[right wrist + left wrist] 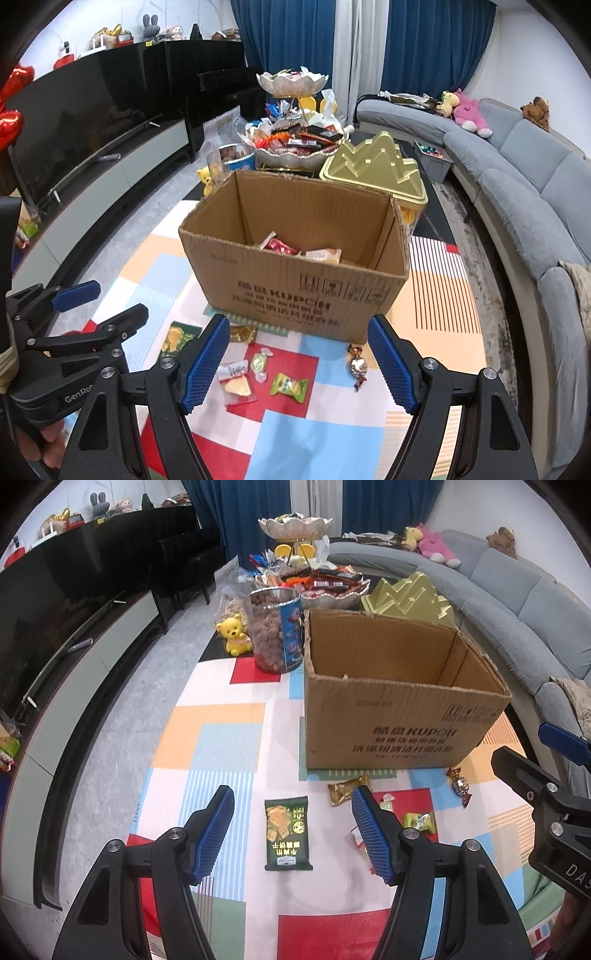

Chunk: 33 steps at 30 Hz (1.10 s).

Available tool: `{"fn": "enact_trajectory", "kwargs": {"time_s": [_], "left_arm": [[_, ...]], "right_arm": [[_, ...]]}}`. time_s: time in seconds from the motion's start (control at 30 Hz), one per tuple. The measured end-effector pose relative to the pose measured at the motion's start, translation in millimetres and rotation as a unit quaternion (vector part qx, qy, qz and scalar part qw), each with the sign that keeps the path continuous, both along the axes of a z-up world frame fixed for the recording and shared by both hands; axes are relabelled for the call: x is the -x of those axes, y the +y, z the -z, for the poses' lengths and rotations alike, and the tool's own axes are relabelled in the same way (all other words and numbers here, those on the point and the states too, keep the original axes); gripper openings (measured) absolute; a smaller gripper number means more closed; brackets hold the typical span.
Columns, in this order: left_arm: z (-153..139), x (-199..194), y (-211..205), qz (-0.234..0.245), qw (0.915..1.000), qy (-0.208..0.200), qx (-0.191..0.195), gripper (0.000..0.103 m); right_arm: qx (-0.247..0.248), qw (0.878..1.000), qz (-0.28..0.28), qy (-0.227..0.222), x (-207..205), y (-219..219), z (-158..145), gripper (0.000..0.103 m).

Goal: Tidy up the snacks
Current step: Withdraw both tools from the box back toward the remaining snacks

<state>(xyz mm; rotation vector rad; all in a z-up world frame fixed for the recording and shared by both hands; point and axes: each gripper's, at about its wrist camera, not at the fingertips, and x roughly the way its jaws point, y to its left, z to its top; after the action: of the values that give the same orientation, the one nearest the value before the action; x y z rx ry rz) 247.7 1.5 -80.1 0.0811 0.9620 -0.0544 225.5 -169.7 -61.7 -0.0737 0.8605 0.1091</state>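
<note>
While viewed from the left wrist: left gripper spread wide, empty, lower centre; green snack packet flat between the fingers; cardboard box upper right. From the right wrist: right gripper spread wide, empty; loose candies lower centre; snacks inside box.

Even indoor light, soft shadows, strong fisheye bending at dark rims, perhaps slight blur.

The brown corrugated cardboard box carries "KUPOH" in dark print on its near face, among Chinese characters too blurred to read. Left of the box, the black left gripper body reads "GenRo", cut off.
</note>
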Motion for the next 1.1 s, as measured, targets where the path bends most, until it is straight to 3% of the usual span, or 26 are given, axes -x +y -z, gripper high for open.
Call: {"fn": "enact_trajectory", "kwargs": {"time_s": [1.1], "left_arm": [[80,5,9,-0.004,0.9992,0.039,0.003,0.065]], "right_arm": [[0.022,0.998,-0.002,0.063,3,9,79,0.078]]}}
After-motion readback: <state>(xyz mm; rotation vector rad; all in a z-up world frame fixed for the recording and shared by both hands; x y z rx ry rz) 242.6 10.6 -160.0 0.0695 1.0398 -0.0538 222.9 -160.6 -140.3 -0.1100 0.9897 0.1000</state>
